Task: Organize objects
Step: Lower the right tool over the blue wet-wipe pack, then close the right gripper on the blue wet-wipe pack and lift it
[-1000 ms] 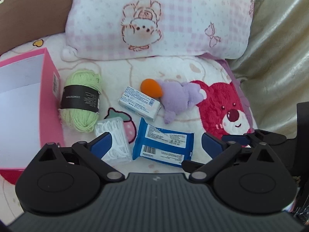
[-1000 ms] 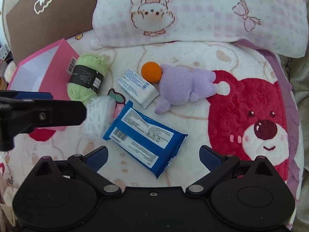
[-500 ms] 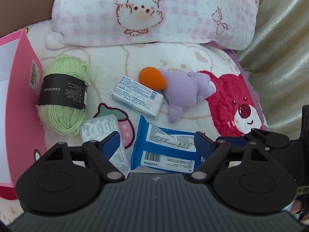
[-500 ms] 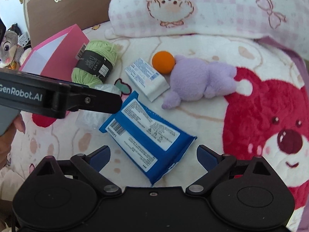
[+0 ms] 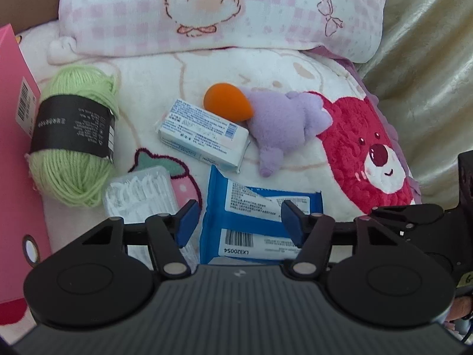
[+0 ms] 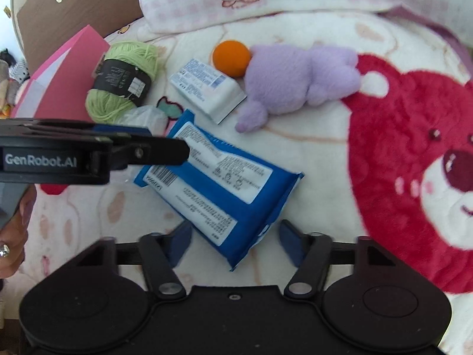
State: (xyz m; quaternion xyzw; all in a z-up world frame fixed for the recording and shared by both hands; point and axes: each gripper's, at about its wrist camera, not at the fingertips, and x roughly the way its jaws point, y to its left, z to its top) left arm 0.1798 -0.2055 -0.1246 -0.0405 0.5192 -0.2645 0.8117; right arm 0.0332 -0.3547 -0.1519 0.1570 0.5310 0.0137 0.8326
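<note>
A blue wipes pack [image 5: 260, 213] [image 6: 218, 183] lies on the plush blanket. My left gripper [image 5: 239, 222] is open just above its near edge; it shows from the side in the right wrist view [image 6: 165, 151]. My right gripper [image 6: 233, 239] is open, its fingers either side of the pack's near corner. Beyond lie a white-blue soap box [image 5: 204, 133] [image 6: 207, 88], an orange ball [image 5: 227, 100] [image 6: 232, 57], a purple plush toy [image 5: 283, 124] [image 6: 298, 77], green yarn [image 5: 71, 136] [image 6: 124, 82] and a clear floss-pick box [image 5: 142, 195].
A pink open box [image 5: 14, 148] [image 6: 65, 77] stands at the left beside the yarn. A pink-and-white pillow [image 5: 218, 11] lies across the back. A beige curtain [image 5: 428, 59] hangs at the right. The blanket shows a red bear print [image 6: 414, 159].
Both grippers have moved forward and down toward the blue wipes pack. The left one now reaches over its left end; the right one straddles its near corner.
</note>
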